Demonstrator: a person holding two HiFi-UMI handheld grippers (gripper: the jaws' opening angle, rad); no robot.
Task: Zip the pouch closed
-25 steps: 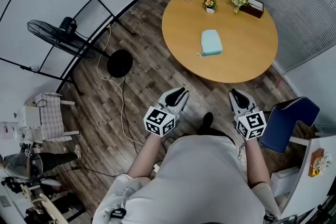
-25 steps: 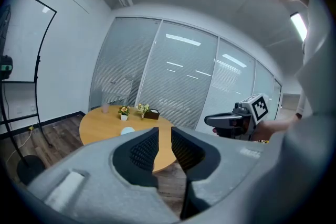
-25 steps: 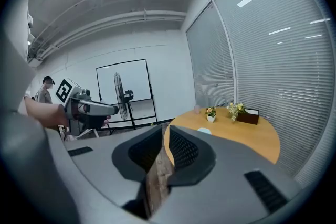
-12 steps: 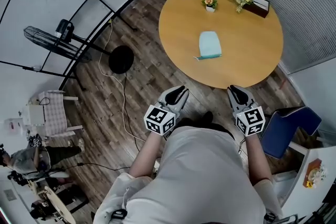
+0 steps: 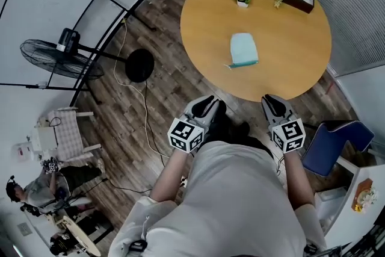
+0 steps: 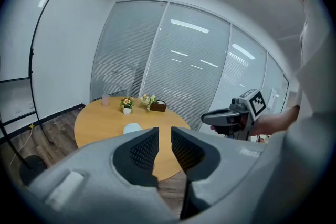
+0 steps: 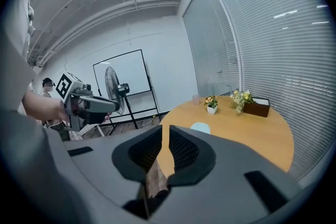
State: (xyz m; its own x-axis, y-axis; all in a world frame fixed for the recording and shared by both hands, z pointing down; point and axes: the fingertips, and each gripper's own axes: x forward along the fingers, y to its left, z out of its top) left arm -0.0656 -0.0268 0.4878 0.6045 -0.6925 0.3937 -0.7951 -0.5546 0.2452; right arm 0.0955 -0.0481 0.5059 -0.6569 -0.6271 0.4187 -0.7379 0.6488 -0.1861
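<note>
Starting at the left edge of head view: floor fan (image 5: 57,57) on wood floor. Lower centre, left gripper (image 5: 207,106) held just short of the table edge, jaws a narrow slit apart, nothing between. Upper centre, light blue pouch (image 5: 243,49) lies flat on round wooden table (image 5: 283,69), well apart from both grippers. Right gripper (image 5: 272,104) right of centre, jaws likewise slightly parted, empty. Blue chair (image 5: 337,141) far right.
</note>
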